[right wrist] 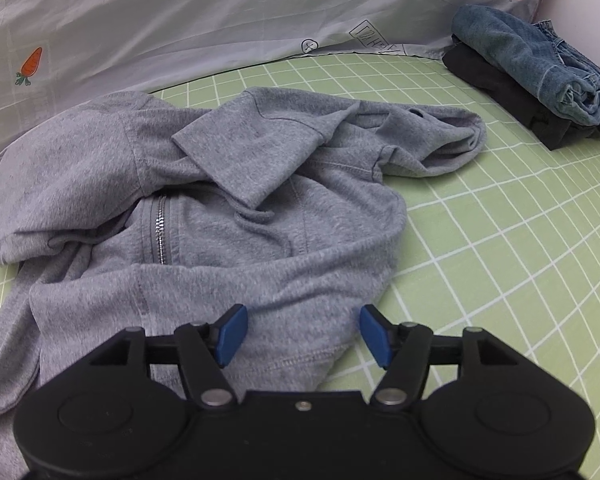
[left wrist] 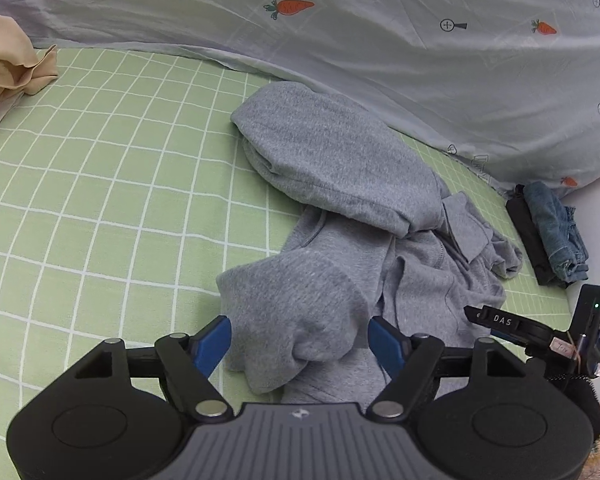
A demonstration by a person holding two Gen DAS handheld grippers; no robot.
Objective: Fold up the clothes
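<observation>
A grey zip-up hoodie (left wrist: 340, 184) lies crumpled on the green checked bed sheet (left wrist: 100, 184). My left gripper (left wrist: 300, 344) is open, its blue pads on either side of a bunched grey fold near the hoodie's near left part. In the right wrist view the hoodie (right wrist: 204, 216) shows its zipper (right wrist: 159, 232) and a folded-over sleeve. My right gripper (right wrist: 300, 334) is open over the hoodie's near hem, jaws apart and not closed on the cloth. The right gripper's body (left wrist: 540, 332) shows at the right edge of the left wrist view.
A folded pile of blue jeans (right wrist: 528, 60) on a black garment (right wrist: 496, 92) sits at the far right by a white wall. A pale carrot-print quilt (left wrist: 380, 40) lies along the back. A beige cloth (left wrist: 8, 60) sits at the far left.
</observation>
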